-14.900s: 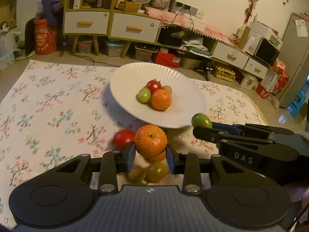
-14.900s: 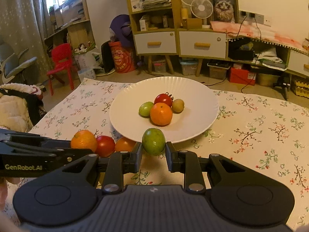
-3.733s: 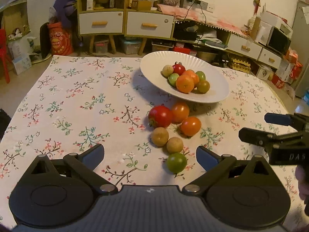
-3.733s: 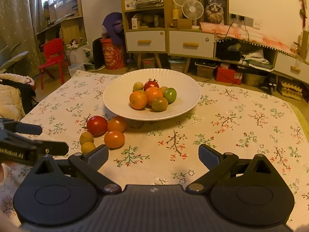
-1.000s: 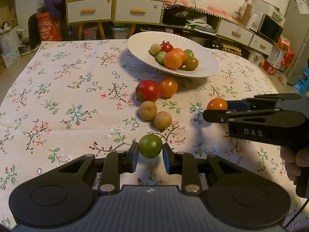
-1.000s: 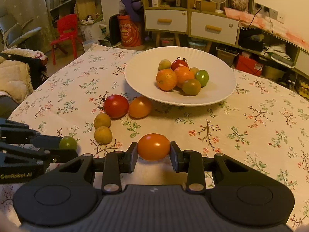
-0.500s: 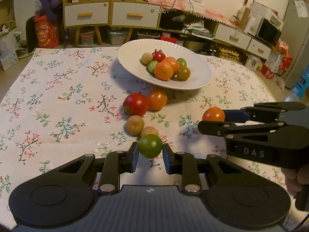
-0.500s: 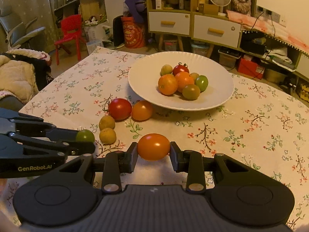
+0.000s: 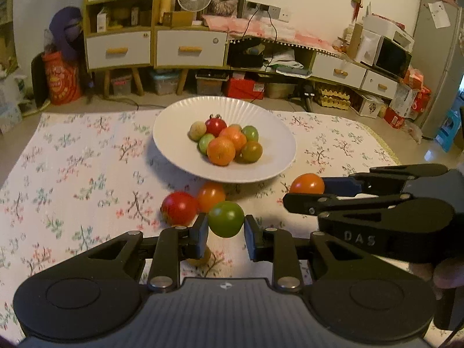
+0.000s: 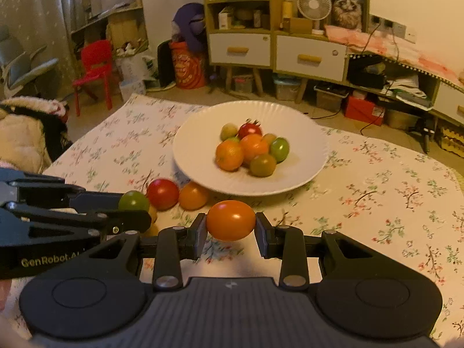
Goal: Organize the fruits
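Item one, your left gripper (image 9: 226, 227): clamped on a green tomato (image 9: 226, 219), pads pressing both its sides, the fruit lifted clear of the floral tablecloth (image 9: 72, 179).

Item two, just ahead of your left gripper and slightly left: a red tomato (image 9: 179, 208) and an orange tomato (image 9: 211, 196) resting on the cloth, touching each other, at the near rim of the plate. A brownish fruit (image 9: 200, 258) peeks out beneath your left finger, mostly hidden.

Item three, further ahead, between your two grippers: a white plate (image 9: 269, 162) bearing a heap of fruit (image 9: 227, 143): orange, green, red and tan pieces bunched at its centre.

Item four, your right gripper (image 10: 231, 229): closed on an orange tomato (image 10: 231, 219), held sideways between the pads, above the cloth and short of the plate's near rim. From your left camera it sits to the right, level with your left gripper.
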Action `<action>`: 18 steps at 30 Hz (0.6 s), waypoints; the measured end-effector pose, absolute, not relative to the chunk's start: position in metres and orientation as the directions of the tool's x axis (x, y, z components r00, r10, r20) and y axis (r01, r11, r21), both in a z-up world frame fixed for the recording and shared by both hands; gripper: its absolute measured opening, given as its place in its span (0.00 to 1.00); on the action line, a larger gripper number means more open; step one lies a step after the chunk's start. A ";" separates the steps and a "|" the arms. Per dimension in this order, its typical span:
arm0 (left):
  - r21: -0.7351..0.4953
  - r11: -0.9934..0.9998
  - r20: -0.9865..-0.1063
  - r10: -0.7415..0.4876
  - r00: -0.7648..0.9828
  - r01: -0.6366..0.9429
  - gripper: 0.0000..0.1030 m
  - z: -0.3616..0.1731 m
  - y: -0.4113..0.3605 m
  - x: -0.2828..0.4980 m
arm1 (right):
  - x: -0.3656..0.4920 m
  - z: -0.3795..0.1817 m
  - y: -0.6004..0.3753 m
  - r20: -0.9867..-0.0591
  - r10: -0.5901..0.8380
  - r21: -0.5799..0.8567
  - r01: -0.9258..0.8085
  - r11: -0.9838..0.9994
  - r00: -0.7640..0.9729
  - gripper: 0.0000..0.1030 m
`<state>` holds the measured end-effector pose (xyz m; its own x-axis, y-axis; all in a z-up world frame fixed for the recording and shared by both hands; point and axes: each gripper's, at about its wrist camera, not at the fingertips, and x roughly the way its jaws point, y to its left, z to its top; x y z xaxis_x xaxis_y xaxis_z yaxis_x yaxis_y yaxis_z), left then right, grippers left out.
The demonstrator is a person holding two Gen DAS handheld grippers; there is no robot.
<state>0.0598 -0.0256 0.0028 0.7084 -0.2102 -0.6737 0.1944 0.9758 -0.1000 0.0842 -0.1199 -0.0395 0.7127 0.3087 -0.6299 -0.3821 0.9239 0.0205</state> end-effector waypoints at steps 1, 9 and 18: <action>-0.093 0.976 -0.673 -0.206 0.710 0.195 0.17 0.003 -0.026 0.062 | 0.086 -0.039 -0.122 -0.627 0.308 0.024 -0.377 0.926 0.716 0.31; -0.057 0.974 -0.653 -0.202 0.730 0.219 0.17 0.007 -0.031 0.087 | 0.106 -0.036 -0.134 -0.598 0.313 0.053 -0.353 0.934 0.738 0.31; -0.055 0.971 -0.664 -0.210 0.717 0.234 0.17 -0.004 -0.044 0.116 | 0.140 -0.039 -0.151 -0.590 0.338 0.114 -0.338 0.934 0.734 0.31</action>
<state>0.1158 -0.0444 -0.0038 0.7175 -0.2104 -0.6641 0.2341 0.9707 -0.0547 0.1401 -0.1512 -0.0392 0.7336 0.3376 -0.5898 -0.3380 0.9342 0.1143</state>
